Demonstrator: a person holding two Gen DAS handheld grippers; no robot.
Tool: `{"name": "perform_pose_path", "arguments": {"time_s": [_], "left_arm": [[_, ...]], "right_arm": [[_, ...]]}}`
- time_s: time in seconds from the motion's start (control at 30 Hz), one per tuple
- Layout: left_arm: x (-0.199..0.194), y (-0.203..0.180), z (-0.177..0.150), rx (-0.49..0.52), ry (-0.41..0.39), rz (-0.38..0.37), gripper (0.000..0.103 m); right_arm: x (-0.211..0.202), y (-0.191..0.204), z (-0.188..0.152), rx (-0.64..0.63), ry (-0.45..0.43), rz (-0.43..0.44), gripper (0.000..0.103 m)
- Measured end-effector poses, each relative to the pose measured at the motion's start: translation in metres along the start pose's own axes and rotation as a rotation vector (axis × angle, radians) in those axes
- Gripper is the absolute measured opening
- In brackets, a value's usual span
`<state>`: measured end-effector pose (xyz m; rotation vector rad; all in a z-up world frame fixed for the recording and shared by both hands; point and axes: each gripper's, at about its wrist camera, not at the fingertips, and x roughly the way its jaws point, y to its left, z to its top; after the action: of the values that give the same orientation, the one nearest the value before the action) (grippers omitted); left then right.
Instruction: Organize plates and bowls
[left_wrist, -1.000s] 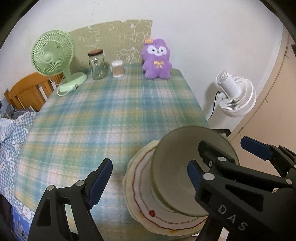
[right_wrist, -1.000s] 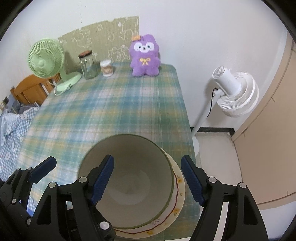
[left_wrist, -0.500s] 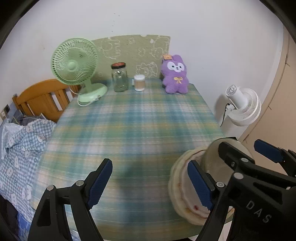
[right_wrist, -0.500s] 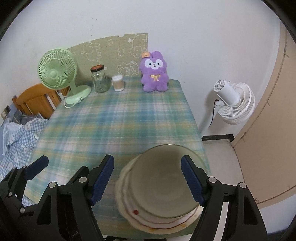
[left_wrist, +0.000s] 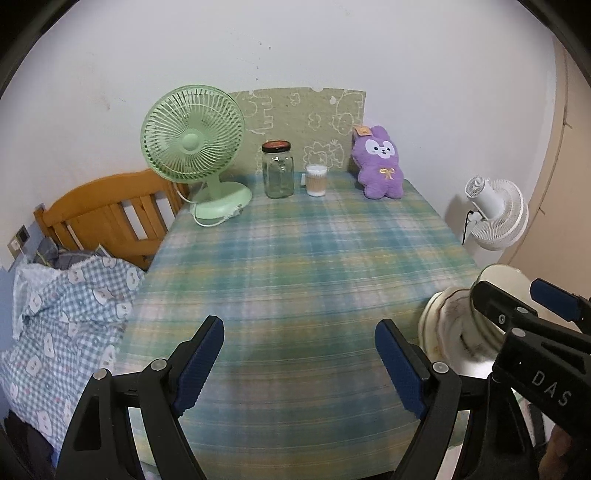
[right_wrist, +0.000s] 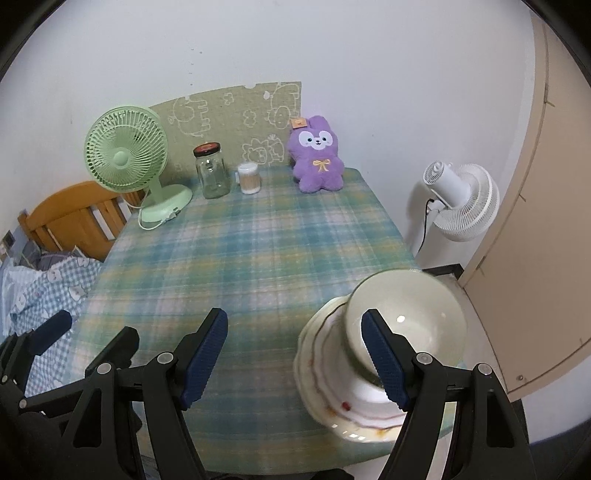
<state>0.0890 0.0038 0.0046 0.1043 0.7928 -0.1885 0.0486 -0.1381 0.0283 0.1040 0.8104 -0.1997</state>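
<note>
Both of our tongs, the left (left_wrist: 297, 363) and the right (right_wrist: 293, 356), gape wide and hold nothing. We judge the stacking done: the bowl (right_wrist: 406, 325) sits on the plates (right_wrist: 325, 384) at the table's (right_wrist: 240, 266) near right corner, with nothing else visible to sort.

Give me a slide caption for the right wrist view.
Open right tongs above plaid table, bowl stacked on plates at its near right corner.
</note>
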Motion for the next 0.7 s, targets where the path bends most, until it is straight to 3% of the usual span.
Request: {"name": "perform_pose_path", "arguments": {"time_s": [0.27, 0.4, 0.7], "left_arm": [[-0.008, 0.022, -0.020, 0.040, -0.058, 0.008, 0.092], [-0.011, 0.027, -0.034, 0.029, -0.069, -0.002, 0.093], [-0.015, 0.032, -0.056, 0.012, -0.093, -0.003, 0.098]], "right_arm": [[-0.007, 0.021, -0.025, 0.013, -0.029, 0.014, 0.078], [-0.010, 0.023, -0.037, -0.001, -0.059, 0.013, 0.085], [-0.012, 0.023, -0.060, -0.021, -0.098, 0.025, 0.090]]}}
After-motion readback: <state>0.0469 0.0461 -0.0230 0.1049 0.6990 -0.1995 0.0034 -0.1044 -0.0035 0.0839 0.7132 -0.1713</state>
